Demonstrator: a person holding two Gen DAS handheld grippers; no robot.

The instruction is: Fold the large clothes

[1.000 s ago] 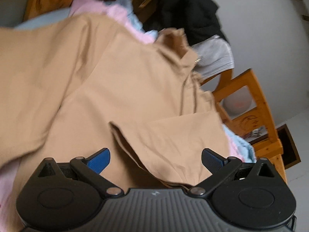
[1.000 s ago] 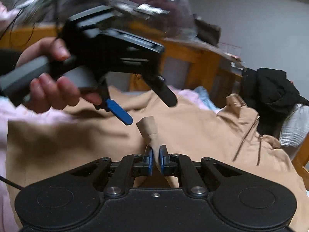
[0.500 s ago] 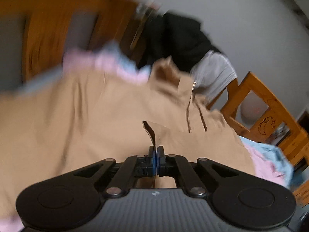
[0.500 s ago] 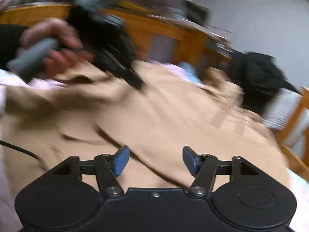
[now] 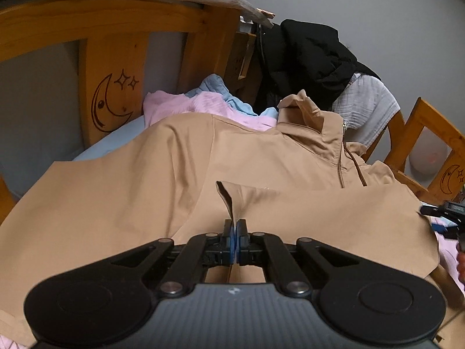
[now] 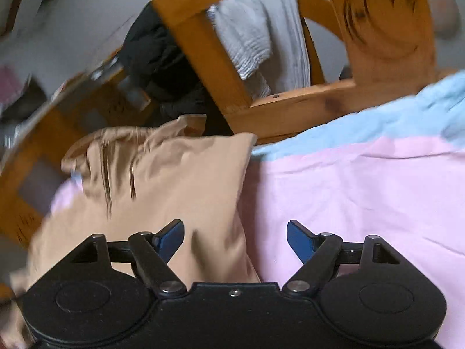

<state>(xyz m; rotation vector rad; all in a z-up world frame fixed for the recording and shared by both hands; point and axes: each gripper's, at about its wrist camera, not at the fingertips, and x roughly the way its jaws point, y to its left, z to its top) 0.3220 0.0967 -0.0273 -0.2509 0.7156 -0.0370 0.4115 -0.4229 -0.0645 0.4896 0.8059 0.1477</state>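
Note:
A large tan jacket (image 5: 122, 192) with a collar and zip lies spread over a bed, its collar toward the far right. My left gripper (image 5: 234, 232) is shut on a raised fold of the jacket's folded-over sleeve edge (image 5: 229, 203). In the right wrist view the jacket (image 6: 162, 180) lies at the left on pink bedding. My right gripper (image 6: 235, 238) is open and empty, its jaws spanning the jacket's right edge, just above the cloth. The right gripper also shows at the far right edge of the left wrist view (image 5: 444, 218).
Pink (image 6: 348, 203) and light blue (image 6: 407, 116) bedding lies under the jacket. A wooden bed frame with moon carvings (image 5: 113, 101) stands behind. A black coat (image 5: 305, 58) and a white cloth (image 5: 366, 107) hang over the wooden rail at the back right.
My left gripper closed on the sleeve fold and now holds it steady. My right gripper let go of the jacket, opened, and swung right toward the jacket's right edge.

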